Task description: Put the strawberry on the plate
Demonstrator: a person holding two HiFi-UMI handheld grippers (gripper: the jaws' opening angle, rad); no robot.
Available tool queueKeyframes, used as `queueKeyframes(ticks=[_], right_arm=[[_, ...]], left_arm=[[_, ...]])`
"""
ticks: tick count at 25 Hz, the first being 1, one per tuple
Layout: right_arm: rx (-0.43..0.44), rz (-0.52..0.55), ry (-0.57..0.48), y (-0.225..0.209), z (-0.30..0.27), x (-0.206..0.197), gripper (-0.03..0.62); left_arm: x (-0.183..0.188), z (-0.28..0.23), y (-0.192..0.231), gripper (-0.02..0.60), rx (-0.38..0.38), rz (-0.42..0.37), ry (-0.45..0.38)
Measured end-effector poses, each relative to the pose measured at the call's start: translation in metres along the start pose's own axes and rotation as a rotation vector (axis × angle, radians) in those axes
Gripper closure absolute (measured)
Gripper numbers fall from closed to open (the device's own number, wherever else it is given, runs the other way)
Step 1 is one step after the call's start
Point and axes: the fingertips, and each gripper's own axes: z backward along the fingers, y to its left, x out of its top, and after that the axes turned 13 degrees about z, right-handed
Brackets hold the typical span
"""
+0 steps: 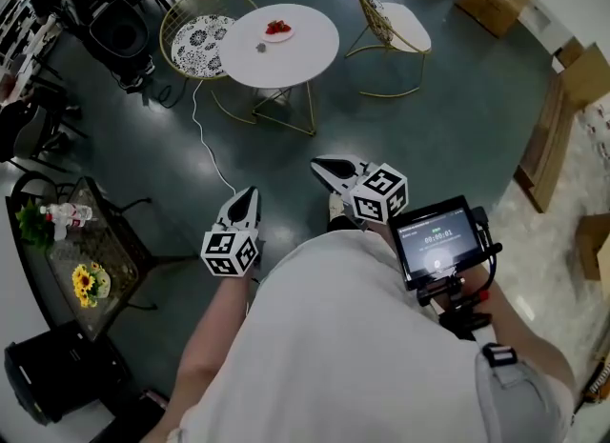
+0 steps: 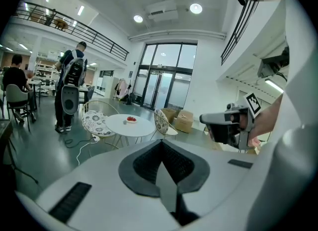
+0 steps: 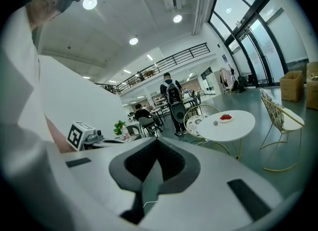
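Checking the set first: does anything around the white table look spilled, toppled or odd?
Nothing spilled or toppled. The plate sits flat on the round table, strawberries on it. One oddity: a white cable trails loose across the floor beside it.

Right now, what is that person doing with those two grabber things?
A person holds a gripper in each hand: the left gripper and the right gripper, both shut and empty. The person stands well back from the round white table, where red strawberries lie on a plate beside a small grey thing.
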Motion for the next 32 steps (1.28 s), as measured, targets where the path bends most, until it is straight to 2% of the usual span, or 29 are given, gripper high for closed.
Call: queueKeyframes(ticks=[3,10,15,20,27,32], right_arm=[[0.006,0.004,0.002,0.002,-0.001,0.001,0.588],[0.018,0.004,0.004,0.006,-0.002,0.002,0.588],[0.027,0.007,0.001,0.009,-0.004,0.004,0.588],[0.03,0.01,0.003,0.01,-0.004,0.002,0.588],[0.034,0.007,0.011,0.012,-0.003,-0.002,0.588],[0.033,0.014,0.013,0.021,0.005,-0.006,0.588]], left_arm=[[0.005,0.0,-0.004,0.575,-0.023,0.011,-0.019],[0.013,0.006,-0.006,0.575,-0.016,0.0,-0.045],[0.011,0.013,-0.006,0.575,-0.026,0.028,-0.051],[0.009,0.019,-0.002,0.575,-0.013,0.042,-0.054],[0.016,0.021,-0.001,0.577,0.011,0.004,-0.079],[0.009,0.031,0.001,0.577,0.03,0.016,-0.086]])
